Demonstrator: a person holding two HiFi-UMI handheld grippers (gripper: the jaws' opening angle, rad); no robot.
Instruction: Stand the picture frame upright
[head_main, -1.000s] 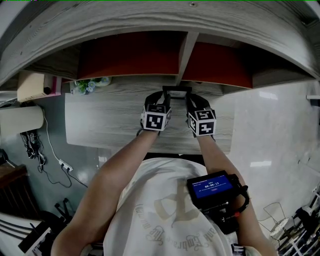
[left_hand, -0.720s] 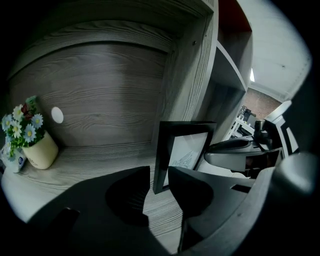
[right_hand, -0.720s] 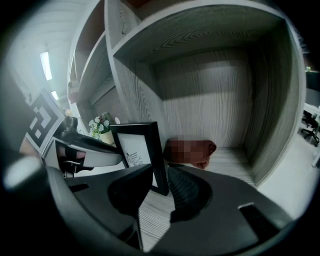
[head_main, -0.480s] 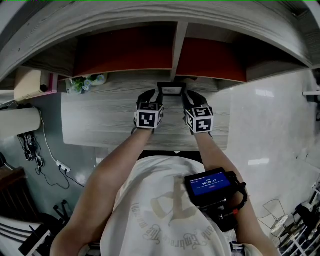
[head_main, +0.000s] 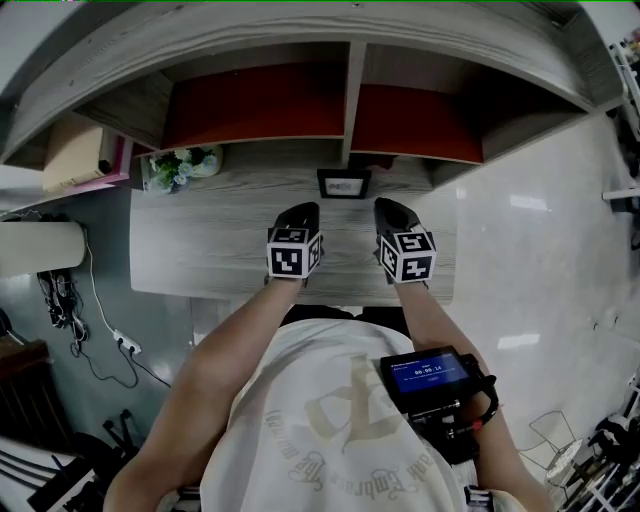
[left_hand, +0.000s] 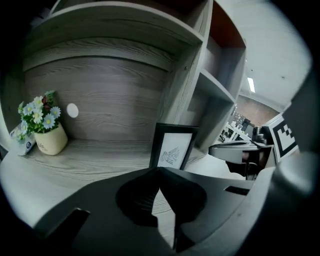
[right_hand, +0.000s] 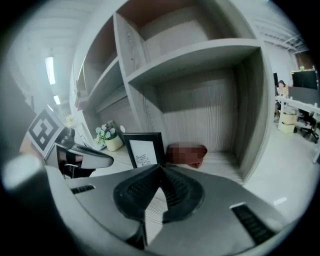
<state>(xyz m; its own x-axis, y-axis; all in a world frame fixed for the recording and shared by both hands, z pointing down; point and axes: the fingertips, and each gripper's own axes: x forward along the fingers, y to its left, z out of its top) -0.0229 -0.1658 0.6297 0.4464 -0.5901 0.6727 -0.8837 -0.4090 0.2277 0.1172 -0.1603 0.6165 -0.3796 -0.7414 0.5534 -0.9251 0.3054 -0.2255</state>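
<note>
The black picture frame (head_main: 343, 183) stands upright on the grey wooden desk (head_main: 200, 250), just below the shelf divider. It holds a white sheet with a small drawing (left_hand: 173, 146) and shows in the right gripper view too (right_hand: 144, 149). My left gripper (head_main: 303, 212) sits a little in front of the frame to its left, its jaws shut with nothing between them (left_hand: 159, 170). To the right of the frame, my right gripper (head_main: 387, 208) is also shut and empty (right_hand: 161, 167). Neither gripper touches the frame.
A small pot of flowers (head_main: 180, 168) stands at the desk's back left. A vertical divider (head_main: 350, 95) splits the shelf unit above the frame. A beige box (head_main: 72, 160) sits on a ledge at the far left. Cables (head_main: 70, 290) hang beside the desk.
Both grippers flanked the frame at the back of the desk a second ago. They have drawn back toward me and apart, and the frame now stands free.
</note>
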